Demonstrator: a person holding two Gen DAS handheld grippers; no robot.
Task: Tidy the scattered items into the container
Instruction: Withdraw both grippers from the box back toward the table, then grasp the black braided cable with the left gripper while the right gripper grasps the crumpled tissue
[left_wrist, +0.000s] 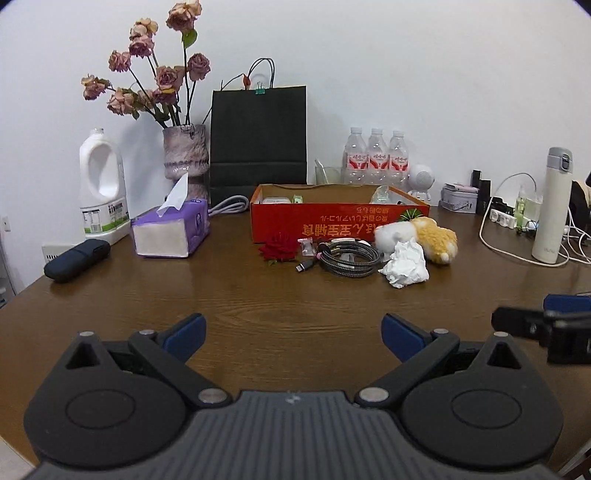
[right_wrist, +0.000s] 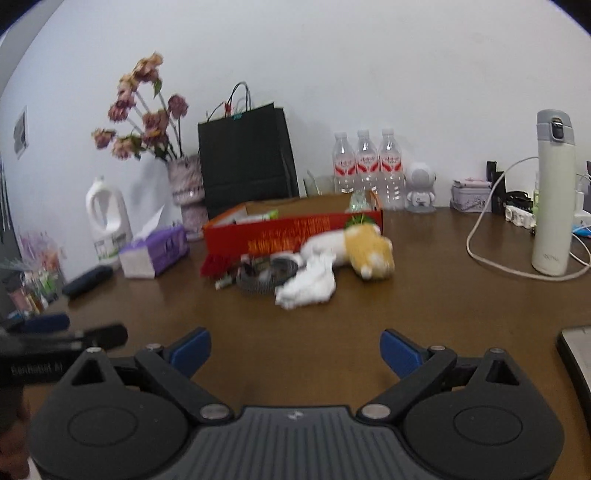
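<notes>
While both grippers hang back over the near part of the brown wooden table (left_wrist: 258, 295), nothing is gripped: the left gripper (left_wrist: 293, 332) has its jaws spread wide and empty, and the right gripper (right_wrist: 295, 349) is likewise wide and empty. Across the table the red cardboard box (left_wrist: 340, 221), the container, sits open-topped with a few small things already inside. The scattered items lie just in front of its near wall: a white-and-tan plush toy (left_wrist: 424, 236) leaning on the box, a crumpled white tissue (left_wrist: 406, 264) touching the plush, a coiled braided cable (left_wrist: 347, 258) beside it, a red rose head (left_wrist: 279, 251) at the left end, and a small clear wrapped piece (left_wrist: 306, 245) between rose and cable.

The pile is tight, so my worry is that jaws closing on the cable could snag the tissue or drag the rose along; the coil may also unspool when lifted and catch the box rim. A reach from the right could hit the white flask (right_wrist: 552, 192) or its charging cord (right_wrist: 487, 229).

Yellow characters run along the box front, upside down in the left wrist view; I cannot read them. The three water bottles (left_wrist: 376, 158) carry red-and-white labels, too small to read.
</notes>
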